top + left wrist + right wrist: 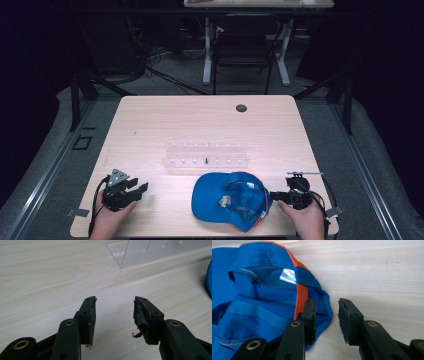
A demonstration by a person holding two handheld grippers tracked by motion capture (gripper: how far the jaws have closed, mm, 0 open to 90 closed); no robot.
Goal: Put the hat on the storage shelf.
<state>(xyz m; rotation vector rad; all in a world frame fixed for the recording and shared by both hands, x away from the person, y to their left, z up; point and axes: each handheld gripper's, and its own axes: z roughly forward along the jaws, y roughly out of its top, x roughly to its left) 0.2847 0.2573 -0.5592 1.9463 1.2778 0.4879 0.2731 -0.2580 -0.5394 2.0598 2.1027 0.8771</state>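
Blue fabric is what your eye lands on first: one cap (231, 199) lies on the light wooden table (150, 120), near the front edge and a little right of centre, between your two hands. It is a bright blue cap with an orange stripe and some white trim, and it shows a small light-coloured patch or emblem on it in the high view (too small to read). In the right gripper view the cap (262, 302) shows its inside: mesh-like lining, lines of pale stitching, a small white label (288, 276) sewn in beside the orange band, and a rounded blue edge lying flat on the wood. Your right gripper (278, 196) sits just beside the cap's right edge; its jaws stand apart, and in its own view the right gripper (326, 315) has one jaw over the blue cloth and the other over bare table, with nothing clamped between them. Your left gripper (141, 189) rests on the table well to the left of the cap, with one grey three-cornered plate on top; in its own view the left gripper (115, 315) has its jaws spread wide over bare wood, the pad on one of them frayed and peeling. Behind the cap stands one clear plastic rack (206, 154) with two rows of small pegs, one of them dark. One dark round hole (241, 108) sits in the tabletop near the far edge. Two hands, two grippers, one cap.
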